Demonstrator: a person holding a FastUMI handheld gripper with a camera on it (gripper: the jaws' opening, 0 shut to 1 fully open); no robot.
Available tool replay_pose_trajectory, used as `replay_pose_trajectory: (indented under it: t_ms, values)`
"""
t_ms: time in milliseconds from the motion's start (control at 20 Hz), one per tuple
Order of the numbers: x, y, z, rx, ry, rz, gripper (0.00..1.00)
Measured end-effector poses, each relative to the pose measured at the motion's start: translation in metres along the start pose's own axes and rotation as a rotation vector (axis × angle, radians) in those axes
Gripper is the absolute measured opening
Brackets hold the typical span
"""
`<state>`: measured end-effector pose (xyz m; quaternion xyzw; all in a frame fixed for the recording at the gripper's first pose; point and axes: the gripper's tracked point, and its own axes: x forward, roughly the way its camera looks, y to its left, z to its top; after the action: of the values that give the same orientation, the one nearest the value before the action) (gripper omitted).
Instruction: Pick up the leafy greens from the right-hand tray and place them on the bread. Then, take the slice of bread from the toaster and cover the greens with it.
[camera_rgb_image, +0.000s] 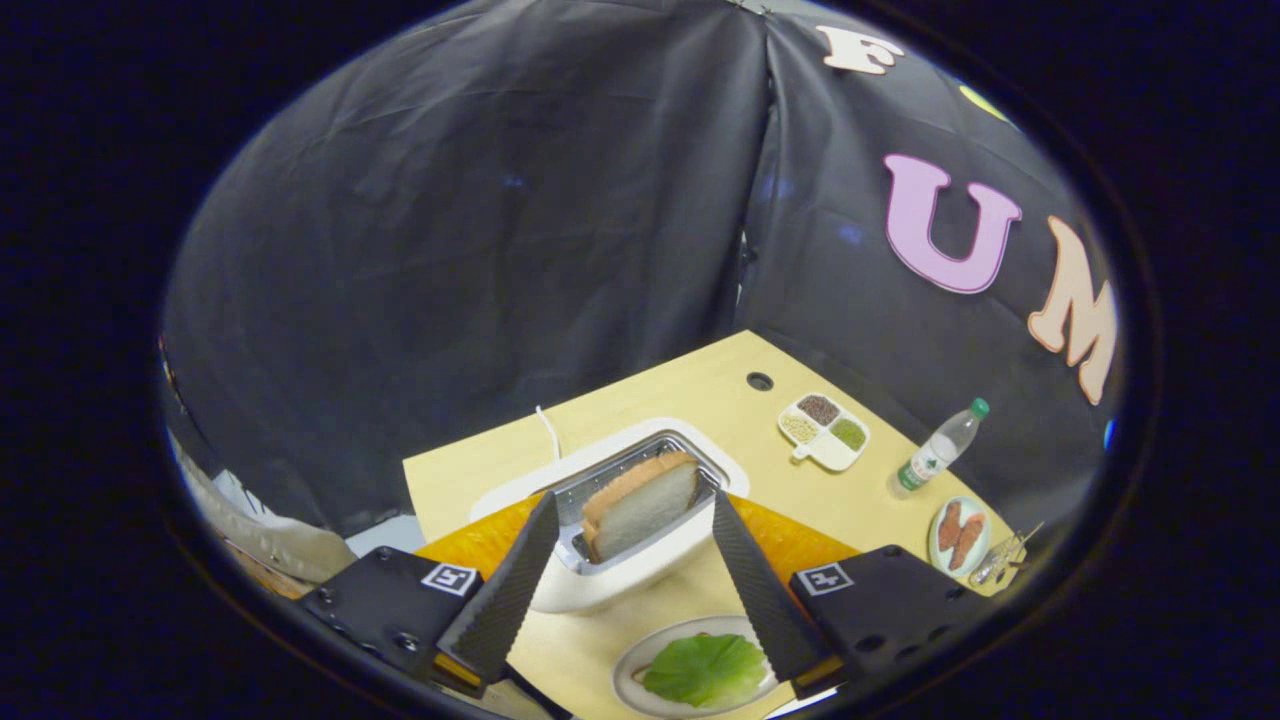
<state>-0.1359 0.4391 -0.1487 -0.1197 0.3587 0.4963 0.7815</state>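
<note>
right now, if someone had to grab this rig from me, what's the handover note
Hand-held gripper: open, holding nothing, fingers spread either side of the bread slice, not touching it.
Bread slice: standing tilted in the slot of the white toaster, just ahead of the fingers.
Leafy greens: already on the plate nearer than the toaster, a bread edge peeking out under them.
Done: greens placed.
Left: close on the slice, lift it out, lay it over the greens.

Open gripper (634, 515) flanking toaster bread (642, 503)
</note>
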Motion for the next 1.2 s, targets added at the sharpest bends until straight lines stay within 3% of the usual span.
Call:
replay_pose_trajectory:
  t_ms: [400,600,1050,1200]
  values:
    - [0.053,-0.004,-0.006,0.198,0.091,-0.051,0.99]
    - [0.066,-0.009,-0.017,0.222,0.137,-0.069,0.98]
    - [0.060,-0.004,-0.021,0.362,0.127,-0.040,0.32]
    - [0.051,-0.016,-0.011,0.427,0.066,-0.050,0.08]
